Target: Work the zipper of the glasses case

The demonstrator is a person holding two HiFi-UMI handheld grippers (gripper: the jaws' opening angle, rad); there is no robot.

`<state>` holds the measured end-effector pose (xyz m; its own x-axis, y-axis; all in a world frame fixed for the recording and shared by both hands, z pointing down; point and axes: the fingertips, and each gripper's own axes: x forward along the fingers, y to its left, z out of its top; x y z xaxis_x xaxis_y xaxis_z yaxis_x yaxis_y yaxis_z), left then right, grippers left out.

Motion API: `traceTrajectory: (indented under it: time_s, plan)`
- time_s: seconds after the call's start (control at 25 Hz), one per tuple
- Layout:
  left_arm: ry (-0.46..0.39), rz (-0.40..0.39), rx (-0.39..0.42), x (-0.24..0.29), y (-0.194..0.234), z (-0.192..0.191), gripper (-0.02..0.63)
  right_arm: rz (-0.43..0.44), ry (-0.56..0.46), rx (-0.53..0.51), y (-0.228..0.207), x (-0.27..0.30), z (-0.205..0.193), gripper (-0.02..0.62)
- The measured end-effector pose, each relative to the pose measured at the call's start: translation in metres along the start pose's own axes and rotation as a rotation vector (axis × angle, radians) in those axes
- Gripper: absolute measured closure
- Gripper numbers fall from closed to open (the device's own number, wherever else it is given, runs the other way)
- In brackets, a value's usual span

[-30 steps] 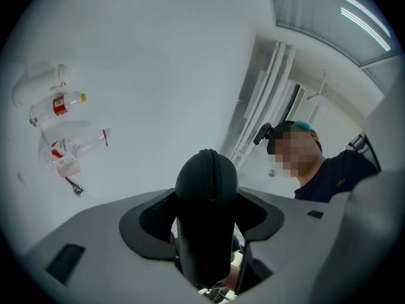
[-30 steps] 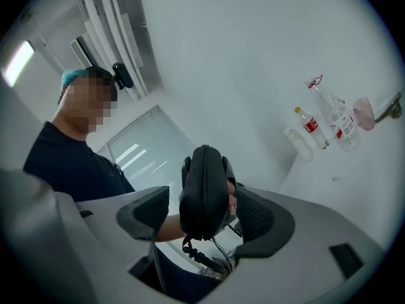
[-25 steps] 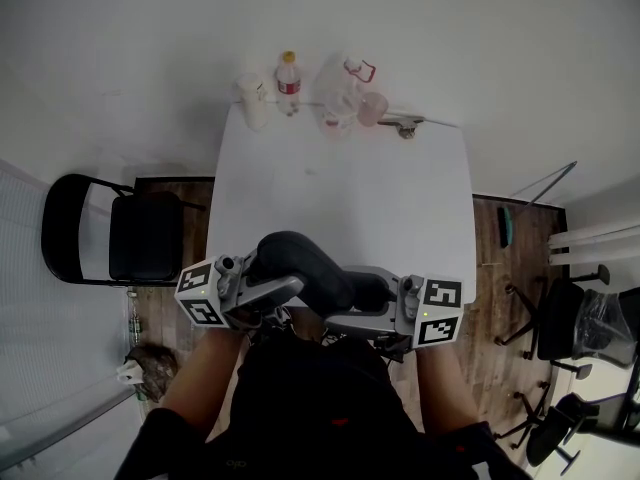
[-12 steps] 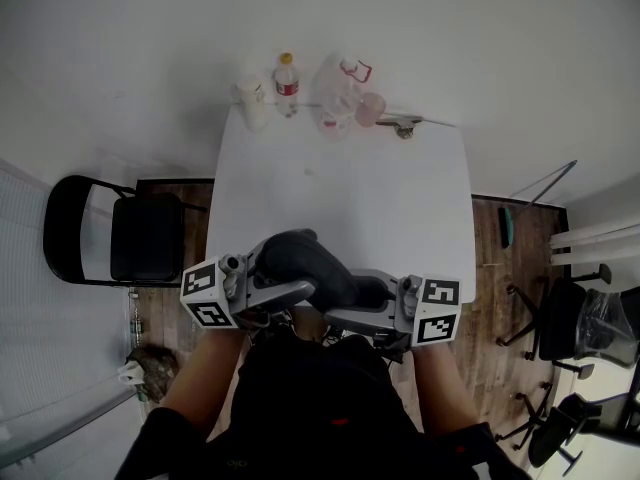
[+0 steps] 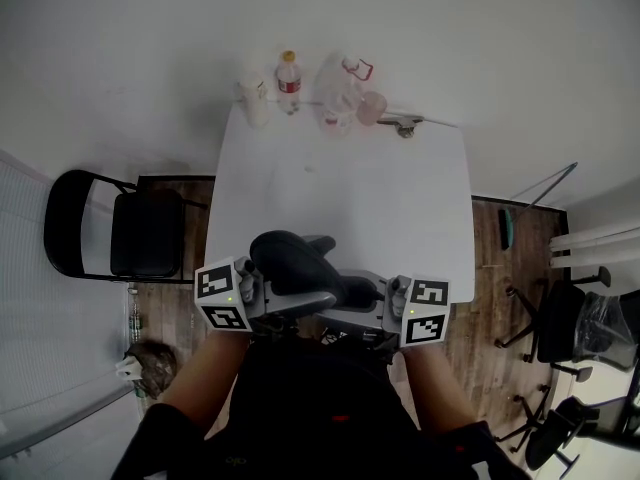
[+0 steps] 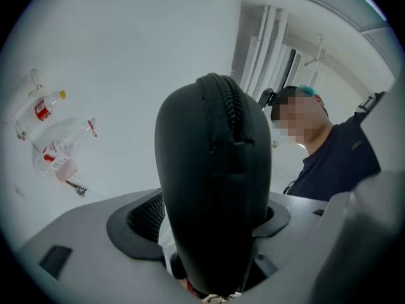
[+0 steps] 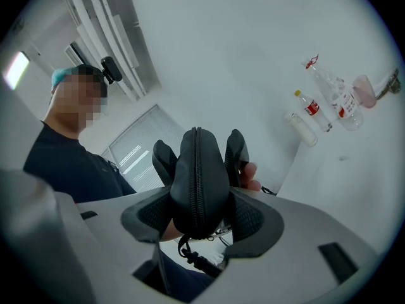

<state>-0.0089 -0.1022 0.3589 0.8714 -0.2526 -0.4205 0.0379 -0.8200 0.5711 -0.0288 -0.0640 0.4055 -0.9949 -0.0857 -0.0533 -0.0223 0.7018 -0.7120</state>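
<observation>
A black zippered glasses case (image 5: 295, 263) hangs in the air over the near edge of the white table (image 5: 380, 198), between both grippers. My left gripper (image 5: 318, 271) has the case's broad end (image 6: 212, 189) between its jaws; they are opening, and a thin gap shows by the left pad. The zipper (image 6: 226, 116) runs over the top, facing the camera. My right gripper (image 5: 345, 303) is shut on the other end (image 7: 197, 182), both pads pressed on its sides, the zipper (image 7: 198, 170) running down the middle. A black pull cord (image 7: 190, 252) dangles below.
At the table's far edge stand a red-labelled bottle (image 5: 288, 80), a white cup (image 5: 253, 98), a clear plastic jug (image 5: 340, 93), a pink cup (image 5: 372, 108) and a metal piece (image 5: 400, 125). A black chair (image 5: 140, 233) stands to the left. The person's body is close behind the grippers.
My left gripper has shifted right toward the right one, and its jaws have spread on the case. The right gripper has edged a little left, and the case sits more upright.
</observation>
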Motion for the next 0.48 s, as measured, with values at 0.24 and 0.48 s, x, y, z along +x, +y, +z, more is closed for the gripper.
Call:
traceTrajectory:
  time_s: [0.24, 0.48]
  plan:
    - [0.004, 0.002, -0.020, -0.0030, -0.0012, -0.0024, 0.316, -0.022, 0.013, 0.016, -0.0016, 0.0015, -0.0032, 0.330]
    - [0.001, 0.003, -0.019, 0.0000, -0.0027, -0.0028, 0.324, -0.040, 0.005, -0.035, 0.0010, -0.0027, -0.0019, 0.330]
